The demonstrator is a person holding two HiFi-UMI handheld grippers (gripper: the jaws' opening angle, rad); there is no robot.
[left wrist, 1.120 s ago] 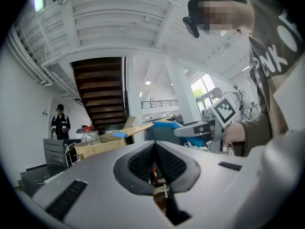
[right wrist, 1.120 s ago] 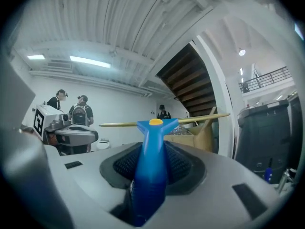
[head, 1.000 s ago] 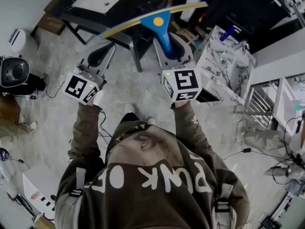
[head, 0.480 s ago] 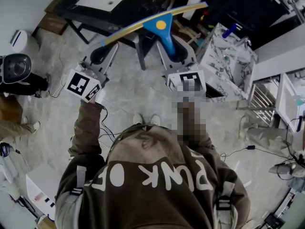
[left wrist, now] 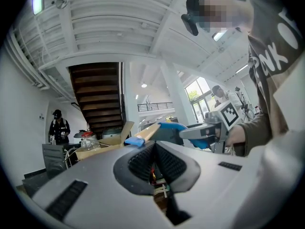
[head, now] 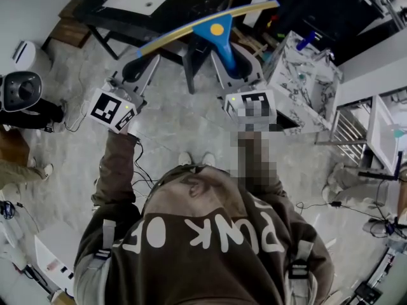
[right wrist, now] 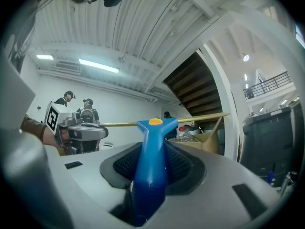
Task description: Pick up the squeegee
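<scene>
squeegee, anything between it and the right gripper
Nothing visible does. The right gripper is shut directly on the squeegee, gripping its blue handle, with the blade held up in the air. The left gripper is shut and empty, near the blade's left end.

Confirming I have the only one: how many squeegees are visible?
1: the squeegee, its blue handle clamped in the right gripper. Others may be hidden elsewhere in the room.
</scene>
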